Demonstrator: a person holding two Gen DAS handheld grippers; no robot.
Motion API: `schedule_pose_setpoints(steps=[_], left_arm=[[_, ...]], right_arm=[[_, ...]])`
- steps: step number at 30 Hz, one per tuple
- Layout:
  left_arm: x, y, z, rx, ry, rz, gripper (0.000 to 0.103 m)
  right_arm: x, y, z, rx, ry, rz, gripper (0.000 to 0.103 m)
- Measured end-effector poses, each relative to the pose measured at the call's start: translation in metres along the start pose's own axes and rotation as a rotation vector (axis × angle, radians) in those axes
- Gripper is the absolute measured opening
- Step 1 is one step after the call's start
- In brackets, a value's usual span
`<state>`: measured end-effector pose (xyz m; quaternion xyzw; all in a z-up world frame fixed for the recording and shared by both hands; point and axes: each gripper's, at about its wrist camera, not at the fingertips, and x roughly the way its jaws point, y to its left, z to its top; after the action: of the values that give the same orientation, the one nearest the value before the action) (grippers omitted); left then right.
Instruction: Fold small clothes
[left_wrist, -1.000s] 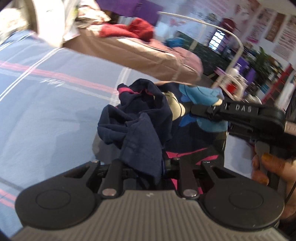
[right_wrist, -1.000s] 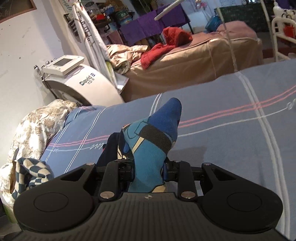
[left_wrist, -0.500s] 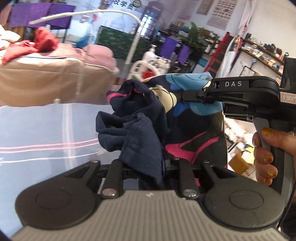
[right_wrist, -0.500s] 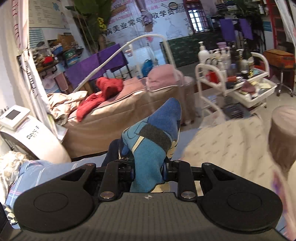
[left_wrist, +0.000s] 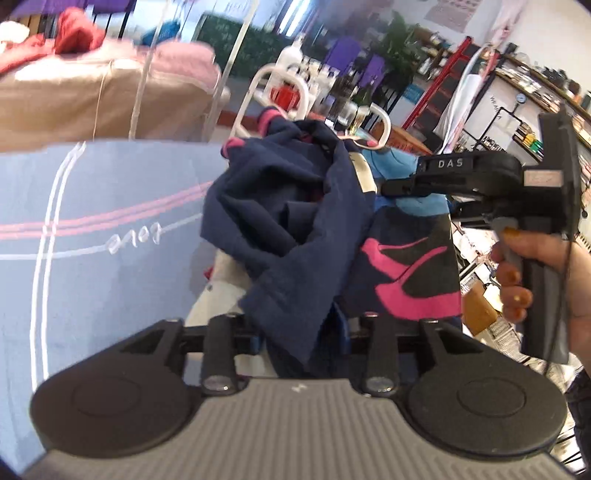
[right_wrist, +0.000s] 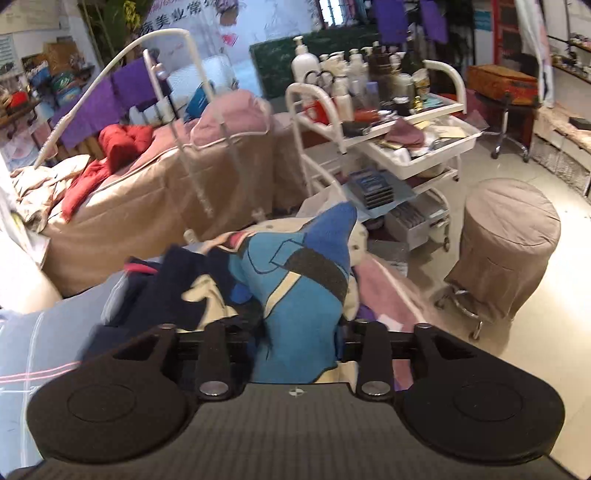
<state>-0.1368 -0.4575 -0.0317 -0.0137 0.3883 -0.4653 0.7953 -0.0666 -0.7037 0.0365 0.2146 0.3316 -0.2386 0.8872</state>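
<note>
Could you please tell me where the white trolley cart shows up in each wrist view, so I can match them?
Left wrist: white trolley cart, upper centre, behind the navy garment.
Right wrist: cart, upper centre-right, fully visible.
Shared landmark: tan bed with red cloth.

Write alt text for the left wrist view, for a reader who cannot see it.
A crumpled navy garment with pink trim hangs between the left gripper's fingers, whose jaws have just been opening. To its right, a hand holds the right gripper, reaching into the garment's blue-printed side. Behind lie a blue striped bedsheet and a cluttered room.
</note>
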Motion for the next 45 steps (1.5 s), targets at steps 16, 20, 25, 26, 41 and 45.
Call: schedule_pose_setpoints(steps=[16, 20, 25, 26, 41, 45], left_arm=[[-0.081, 0.017, 0.003, 0.148, -0.181, 0.077, 0.062], [-0.076, 0.018, 0.010, 0.194, -0.158, 0.086, 0.062], [-0.077, 0.020, 0.015, 0.207, -0.163, 0.090, 0.062], [-0.079, 0.020, 0.016, 0.217, -0.175, 0.090, 0.062], [-0.007, 0.000, 0.008, 0.382, -0.066, 0.043, 0.063], [-0.004, 0.006, 0.000, 0.406, -0.072, 0.040, 0.065]], right_arm=[[-0.007, 0.070, 0.021, -0.272, -0.050, 0.073, 0.034], [0.038, 0.083, 0.021, -0.126, 0.054, 0.040, 0.033], [0.067, 0.103, 0.013, -0.058, 0.115, 0.132, 0.040], [0.063, 0.102, 0.014, -0.033, 0.107, 0.156, 0.040], [-0.033, 0.006, -0.026, -0.139, -0.029, 0.099, 0.044], [-0.014, -0.004, -0.039, -0.087, -0.011, 0.114, 0.043]])
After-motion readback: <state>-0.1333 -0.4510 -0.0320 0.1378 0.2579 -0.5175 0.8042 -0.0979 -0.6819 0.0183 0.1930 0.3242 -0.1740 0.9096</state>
